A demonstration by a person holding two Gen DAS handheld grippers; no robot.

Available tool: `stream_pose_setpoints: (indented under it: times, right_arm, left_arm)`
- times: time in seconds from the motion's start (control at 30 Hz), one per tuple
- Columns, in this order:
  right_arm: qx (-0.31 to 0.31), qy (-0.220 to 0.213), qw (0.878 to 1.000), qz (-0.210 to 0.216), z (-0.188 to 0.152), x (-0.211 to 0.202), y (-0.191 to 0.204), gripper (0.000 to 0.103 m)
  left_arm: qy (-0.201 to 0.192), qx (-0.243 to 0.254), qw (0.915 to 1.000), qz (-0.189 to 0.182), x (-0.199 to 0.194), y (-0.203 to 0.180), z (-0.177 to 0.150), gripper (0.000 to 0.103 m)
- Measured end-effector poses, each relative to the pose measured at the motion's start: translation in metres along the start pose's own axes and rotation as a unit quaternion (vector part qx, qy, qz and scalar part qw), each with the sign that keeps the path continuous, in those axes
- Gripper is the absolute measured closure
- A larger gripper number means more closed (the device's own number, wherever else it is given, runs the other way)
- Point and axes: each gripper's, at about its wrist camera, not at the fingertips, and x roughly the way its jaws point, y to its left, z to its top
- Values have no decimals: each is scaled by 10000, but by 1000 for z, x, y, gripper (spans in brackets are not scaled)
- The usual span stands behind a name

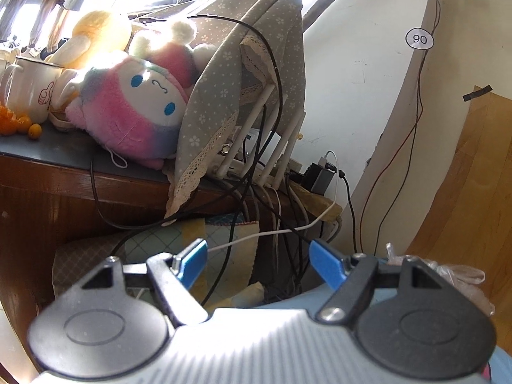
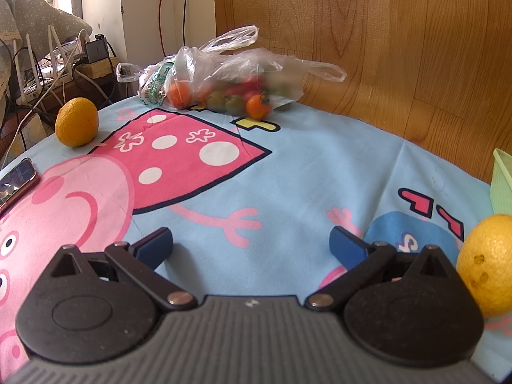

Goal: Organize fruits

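In the right wrist view, an orange [image 2: 76, 121] sits at the far left of the table on a Peppa Pig cloth [image 2: 288, 172]. A yellow lemon [image 2: 488, 262] lies close at the right edge, beside my right gripper [image 2: 251, 244], which is open and empty just above the cloth. A clear plastic bag [image 2: 224, 76] of small red, orange and green tomatoes lies at the back. My left gripper [image 1: 257, 260] is open and empty, pointing off the table toward a cluttered desk. Small orange fruits [image 1: 22, 124] sit on that desk at the far left.
A phone [image 2: 16, 182] lies at the table's left edge. A green container [image 2: 502, 182] shows at the right edge. A wooden wall stands behind the table. The desk holds plush toys [image 1: 134, 108], a white mug [image 1: 28, 86], a cloth-covered router and many cables [image 1: 262, 192].
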Motion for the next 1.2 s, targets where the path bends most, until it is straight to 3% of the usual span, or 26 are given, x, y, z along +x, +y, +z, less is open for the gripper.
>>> stream_pose_setpoints:
  times: [0.43, 0.67, 0.83, 0.93, 1.2]
  right_arm:
    - [-2, 2, 10000, 1, 0, 0, 0, 0]
    - [-2, 3, 10000, 1, 0, 0, 0, 0]
    - [-1, 2, 10000, 1, 0, 0, 0, 0]
    - [-2, 4, 10000, 1, 0, 0, 0, 0]
    - [-4, 7, 10000, 2, 0, 0, 0, 0]
  left_arm:
    - [5, 88, 10000, -20, 1, -1, -1, 28]
    - [-63, -193, 9997, -165, -3, 8, 6, 27]
    - [-415, 351, 9983, 190, -28, -9, 20, 27]
    - [-545, 460, 9974, -76, -49, -28, 31, 27]
    - [-432, 736, 9863, -1411, -119, -109, 21, 25]
